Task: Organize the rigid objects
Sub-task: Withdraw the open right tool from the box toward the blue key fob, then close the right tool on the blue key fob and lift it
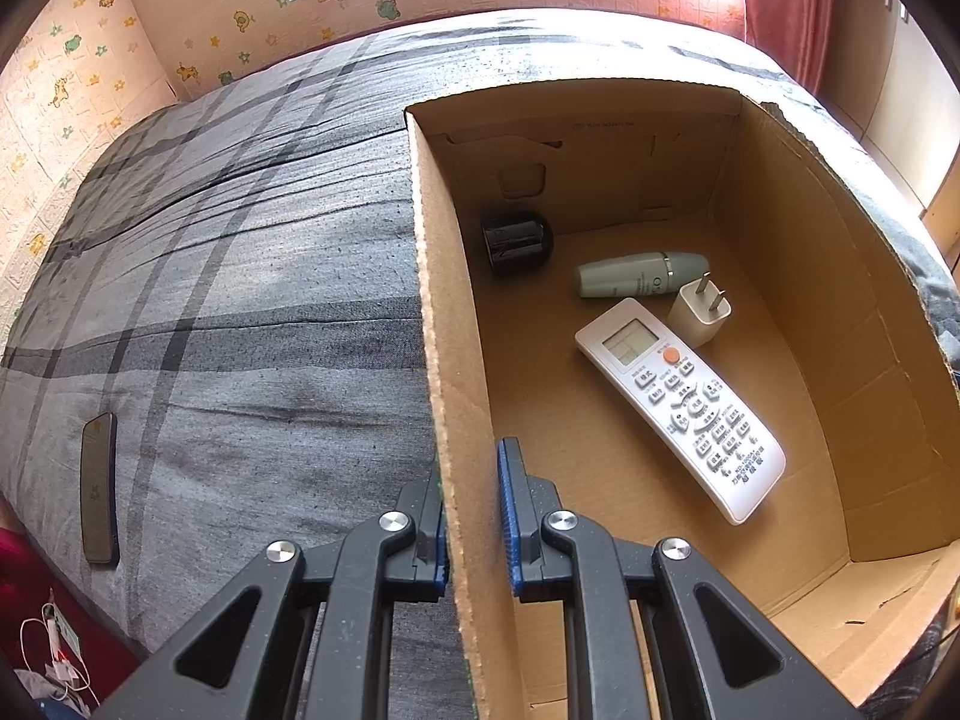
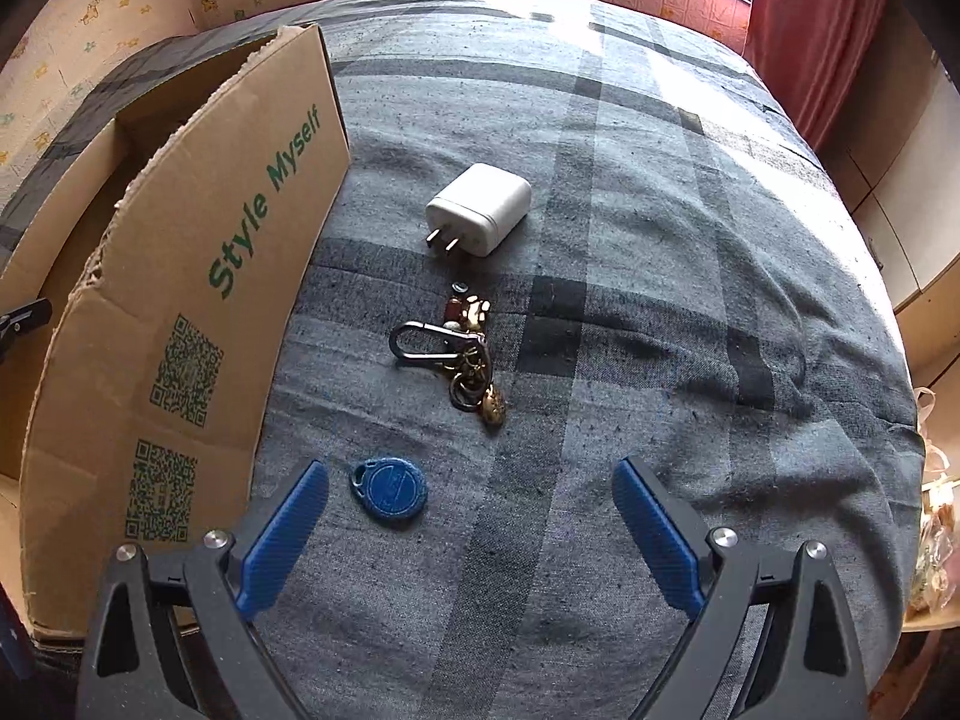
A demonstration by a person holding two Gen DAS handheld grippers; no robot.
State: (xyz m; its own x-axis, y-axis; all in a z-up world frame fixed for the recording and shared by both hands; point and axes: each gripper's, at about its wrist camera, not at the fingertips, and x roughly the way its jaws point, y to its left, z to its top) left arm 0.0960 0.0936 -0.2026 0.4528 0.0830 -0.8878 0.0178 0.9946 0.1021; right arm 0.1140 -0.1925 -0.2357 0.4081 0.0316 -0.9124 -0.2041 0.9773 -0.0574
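My left gripper [image 1: 474, 510] is shut on the left wall of the cardboard box [image 1: 438, 324], one pad outside and one inside. Inside the box lie a white remote control [image 1: 684, 408], a small white plug adapter [image 1: 699, 312], a pale green bottle [image 1: 642, 275] and a black round cap-like object [image 1: 516, 240]. In the right wrist view my right gripper [image 2: 471, 510] stands open over the bed, with the blue key fob [image 2: 390, 489] between its fingers, nearer the left one. Beyond the fob lie a keyring with a carabiner [image 2: 459, 354] and a white charger [image 2: 480, 209].
Everything rests on a grey plaid bedspread [image 2: 660, 300]. The cardboard box [image 2: 192, 276], printed "Style Myself", stands left of the right gripper. A dark phone [image 1: 99, 489] lies near the bed's left edge. A red curtain [image 2: 810, 30] hangs at the far right. Cables lie on the floor [image 1: 54, 648].
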